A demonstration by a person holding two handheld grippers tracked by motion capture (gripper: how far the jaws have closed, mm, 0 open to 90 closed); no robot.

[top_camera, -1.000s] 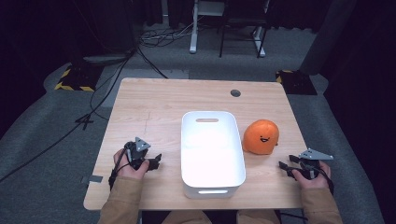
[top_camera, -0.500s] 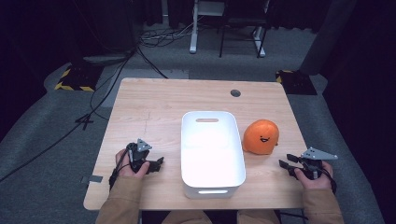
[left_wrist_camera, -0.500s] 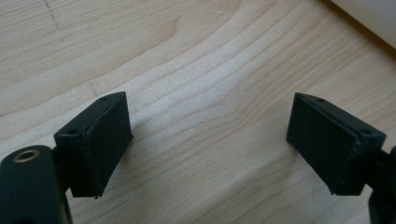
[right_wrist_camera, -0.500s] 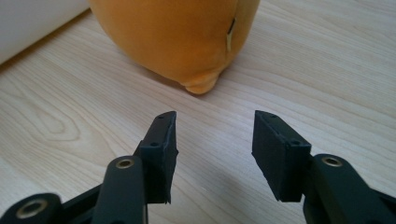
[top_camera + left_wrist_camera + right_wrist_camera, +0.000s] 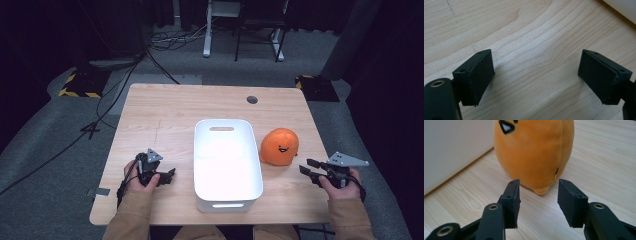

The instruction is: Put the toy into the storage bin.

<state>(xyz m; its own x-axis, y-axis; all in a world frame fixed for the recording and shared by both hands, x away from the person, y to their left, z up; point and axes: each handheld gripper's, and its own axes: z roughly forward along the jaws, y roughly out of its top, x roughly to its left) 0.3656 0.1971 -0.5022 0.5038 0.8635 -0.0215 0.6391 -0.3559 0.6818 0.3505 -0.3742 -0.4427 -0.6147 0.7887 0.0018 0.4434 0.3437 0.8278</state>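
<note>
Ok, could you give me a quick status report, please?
Left gripper open, empty. Right gripper open, closing lately, short of orange plush. White bin beside plush. Path clear.

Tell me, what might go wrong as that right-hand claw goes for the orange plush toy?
The right gripper has been closing its jaws, which now look narrower than the round orange plush toy, so they may nudge it rather than clasp it. The toy sits close beside the white bin; a push could wedge it against the wall.

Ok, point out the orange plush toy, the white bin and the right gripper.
orange plush toy (image 5: pixel 279 146): high view, middle of its body, just above the face.
white bin (image 5: pixel 227 206): high view, on its near wall by the handle slot.
right gripper (image 5: pixel 537 203): right gripper view, midway between its fingertips.
</note>
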